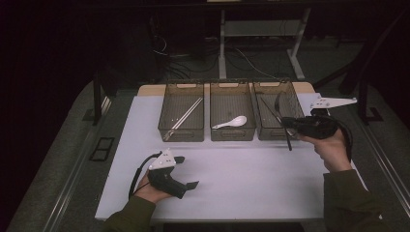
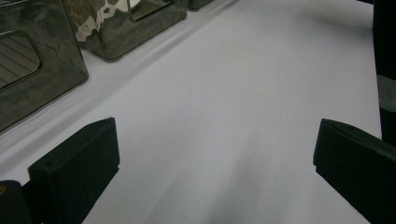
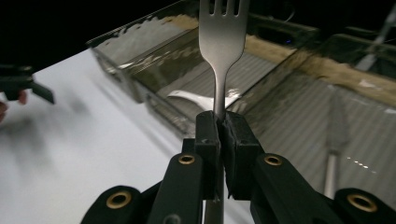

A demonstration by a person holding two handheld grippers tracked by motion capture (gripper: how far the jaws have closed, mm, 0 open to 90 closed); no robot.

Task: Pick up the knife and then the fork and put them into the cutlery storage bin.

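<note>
Right gripper (image 3: 219, 122) clamped on the thin neck of a silver metal fork (image 3: 223, 42), tines away from the jaws, held above the front rim of the right-hand smoky transparent plastic bin (image 1: 263, 131). Left gripper (image 2: 215, 154) spread wide, nothing between its jaws, low over the white table surface (image 1: 241, 174).

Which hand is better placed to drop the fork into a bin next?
Right. The right gripper is shut on the fork, held over the rightmost bin. The left gripper sits open and holds nothing, low over the table, well short of the bins.
</note>
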